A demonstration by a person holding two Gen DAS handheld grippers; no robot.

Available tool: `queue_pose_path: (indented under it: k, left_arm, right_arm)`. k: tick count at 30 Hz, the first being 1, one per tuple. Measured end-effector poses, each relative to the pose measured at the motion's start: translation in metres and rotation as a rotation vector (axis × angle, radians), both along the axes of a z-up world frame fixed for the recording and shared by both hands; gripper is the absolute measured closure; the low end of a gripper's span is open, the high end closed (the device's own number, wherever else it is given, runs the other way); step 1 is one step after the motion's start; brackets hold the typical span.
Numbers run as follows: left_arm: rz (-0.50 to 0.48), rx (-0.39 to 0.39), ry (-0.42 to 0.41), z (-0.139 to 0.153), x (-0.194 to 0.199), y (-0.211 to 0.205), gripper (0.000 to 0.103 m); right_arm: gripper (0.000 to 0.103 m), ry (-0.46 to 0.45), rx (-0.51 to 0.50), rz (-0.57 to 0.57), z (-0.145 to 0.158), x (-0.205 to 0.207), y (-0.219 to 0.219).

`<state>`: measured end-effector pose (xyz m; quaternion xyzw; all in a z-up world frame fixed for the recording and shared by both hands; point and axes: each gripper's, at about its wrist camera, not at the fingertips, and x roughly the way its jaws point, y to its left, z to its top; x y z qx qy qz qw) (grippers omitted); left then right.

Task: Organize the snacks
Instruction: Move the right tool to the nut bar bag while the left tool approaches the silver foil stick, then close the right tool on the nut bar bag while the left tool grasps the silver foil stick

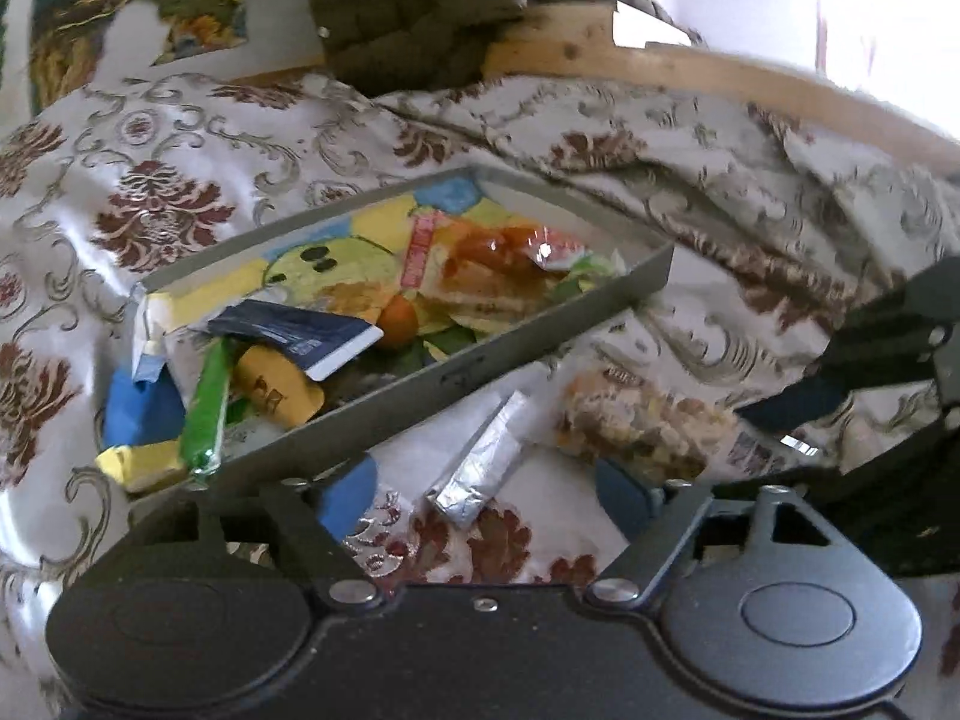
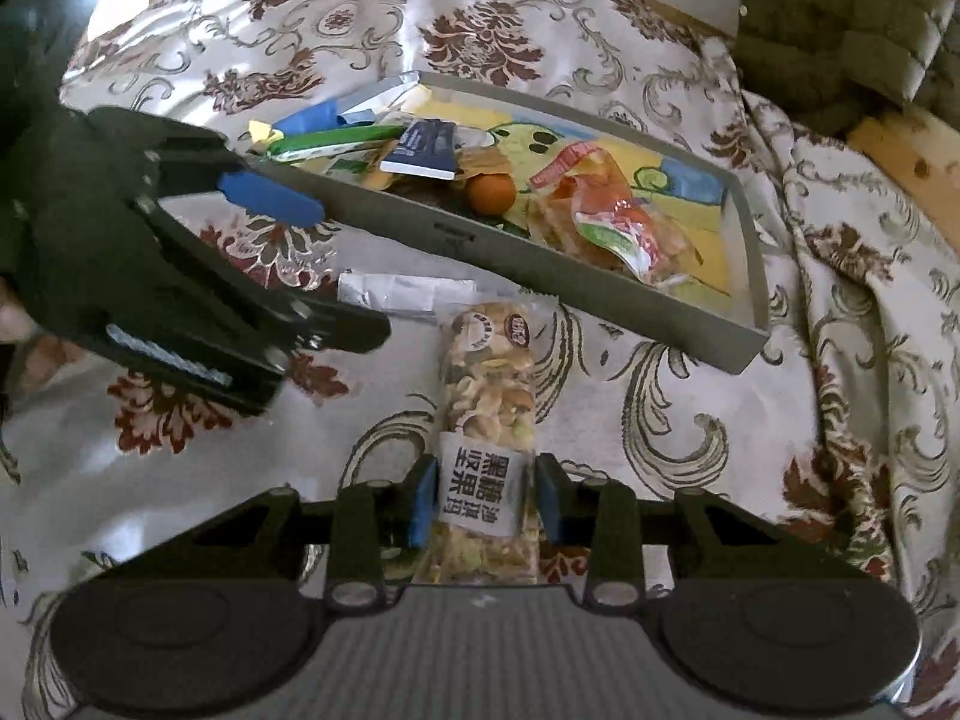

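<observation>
Partly hidden nut bar (image 2: 487, 438) between right gripper (image 2: 485, 501) pads; left gripper (image 1: 486, 489) wide apart, tray (image 2: 540, 258) contents jumbled.

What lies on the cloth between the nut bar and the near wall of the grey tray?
A silver foil stick lies there, between the nut bar and the grey tray wall, on the patterned cloth. The right wrist view shows it best.

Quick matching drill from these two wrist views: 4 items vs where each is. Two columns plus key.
1. nut bar
2. foil-wrapped stick
3. orange ball
4. green stick pack

A. overhanging the tray's corner
B. inside the tray, against its near wall
C. on the cloth, between the left gripper's open jaws
D. between the right gripper's jaws

Pairs: 1-D, 2-C, 3-B, 4-A
</observation>
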<state>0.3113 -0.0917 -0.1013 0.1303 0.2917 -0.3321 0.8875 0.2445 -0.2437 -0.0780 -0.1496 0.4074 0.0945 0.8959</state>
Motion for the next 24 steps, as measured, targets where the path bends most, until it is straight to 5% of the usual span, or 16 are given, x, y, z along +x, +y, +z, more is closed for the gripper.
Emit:
queue_pose_path:
  k: [7,12,21,24]
  left_arm:
    - [-0.005,0.088,-0.004,-0.01,0.014,-0.006,0.055]
    - [0.003,0.116,0.026,-0.011,0.019,-0.012,0.06]
    - [0.004,0.127,0.031,-0.015,0.017,-0.015,0.053]
    - [-0.008,0.142,0.02,-0.015,0.013,-0.017,0.067]
  right_arm:
    - [0.063,0.024,0.047,-0.011,-0.003,0.007,-0.005]
    - [0.061,0.012,0.026,-0.003,-0.008,0.012,0.001]
    - [0.059,0.016,0.026,-0.011,-0.017,0.021,0.003]
    - [0.058,0.018,0.032,-0.013,-0.017,0.022,0.001]
